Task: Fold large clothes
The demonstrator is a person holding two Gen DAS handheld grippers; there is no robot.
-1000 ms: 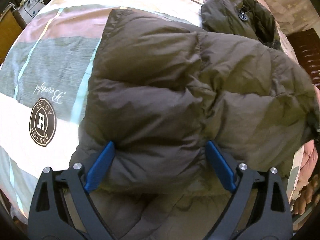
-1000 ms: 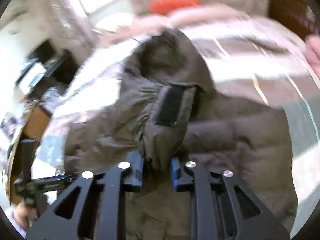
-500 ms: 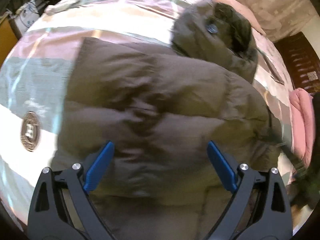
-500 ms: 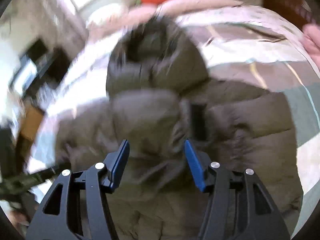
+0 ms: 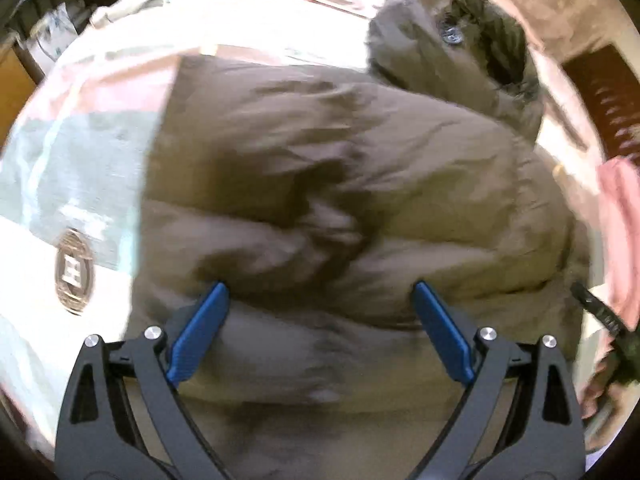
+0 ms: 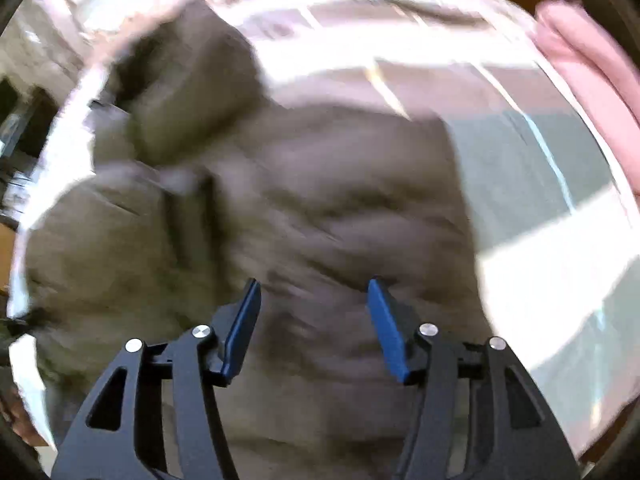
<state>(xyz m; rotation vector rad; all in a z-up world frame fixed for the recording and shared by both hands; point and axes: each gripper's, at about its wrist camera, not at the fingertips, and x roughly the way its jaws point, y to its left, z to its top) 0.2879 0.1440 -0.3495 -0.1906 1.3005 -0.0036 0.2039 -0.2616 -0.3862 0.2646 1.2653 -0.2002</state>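
A large olive-brown puffer jacket (image 5: 340, 184) lies on a bed, its sleeves folded over its body and its hood (image 5: 460, 52) at the far end. It also fills the right wrist view (image 6: 320, 216), where a dark cuff strap (image 6: 192, 220) lies on the folded sleeve at the left. My left gripper (image 5: 320, 292) is open and empty, just above the jacket's near part. My right gripper (image 6: 314, 288) is open and empty above the jacket's middle. Both views are blurred.
The bed has a striped white, pink and grey-green cover (image 5: 80, 152) with a round brown logo (image 5: 74, 272). A pink garment (image 6: 592, 72) lies at the right bed edge. Dark wooden furniture (image 5: 600, 92) stands beyond the bed. The other gripper's black tip (image 5: 600, 312) shows at right.
My right gripper has let go of the jacket's sleeve cuff and opened; the sleeve now lies on the jacket. Both grippers have drawn back a little from the jacket.
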